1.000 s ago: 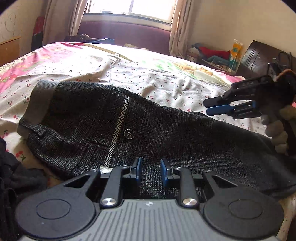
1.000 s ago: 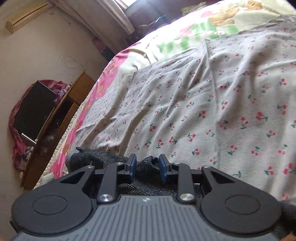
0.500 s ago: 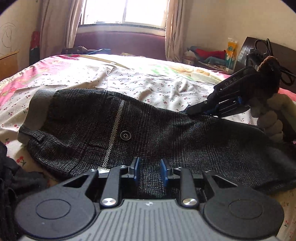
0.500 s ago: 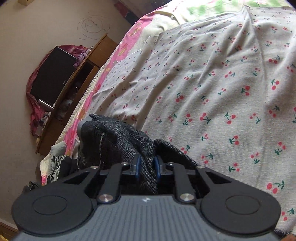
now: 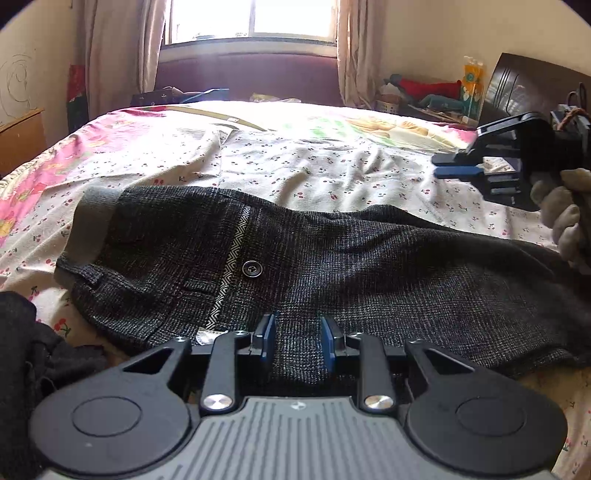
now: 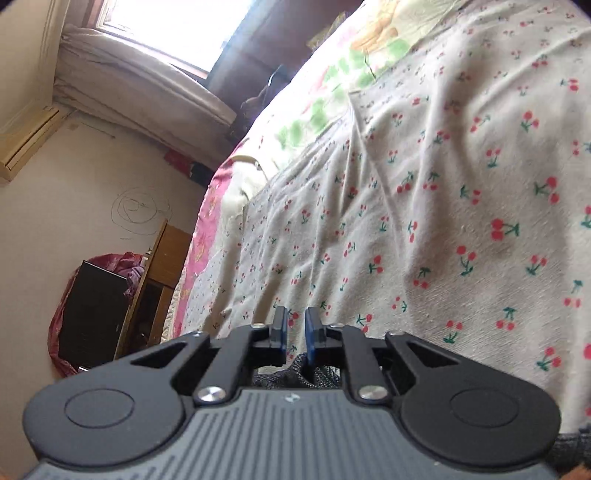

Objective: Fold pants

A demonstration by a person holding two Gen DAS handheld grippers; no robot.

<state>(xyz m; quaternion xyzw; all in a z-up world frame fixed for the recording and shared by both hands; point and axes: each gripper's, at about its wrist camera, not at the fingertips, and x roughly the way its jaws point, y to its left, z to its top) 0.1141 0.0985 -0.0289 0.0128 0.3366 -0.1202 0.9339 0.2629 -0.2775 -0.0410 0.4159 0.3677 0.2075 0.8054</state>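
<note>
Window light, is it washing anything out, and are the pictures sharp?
Left wrist view: the window is blown out and glare bleaches the far bedspread; the pants stay sharp. Right wrist view: the window is overexposed, the cherry-print sheet slightly soft.

Left black two-finger gripper (image 5: pixel 297 341) sits low, blue-padded fingers (image 5: pixel 266 341) parted; right black gripper (image 5: pixel 456 165), gripped by a gloved hand (image 5: pixel 565 218), hangs raised, its jaws narrowly apart after just opening slightly.

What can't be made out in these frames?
- Left wrist view: pants, leg ends cut off by the right edge.
- Left wrist view: pants' near edge, hidden under the left gripper body.
- Left wrist view: dark cloth at left, cut off by the edge; unidentifiable.
</note>
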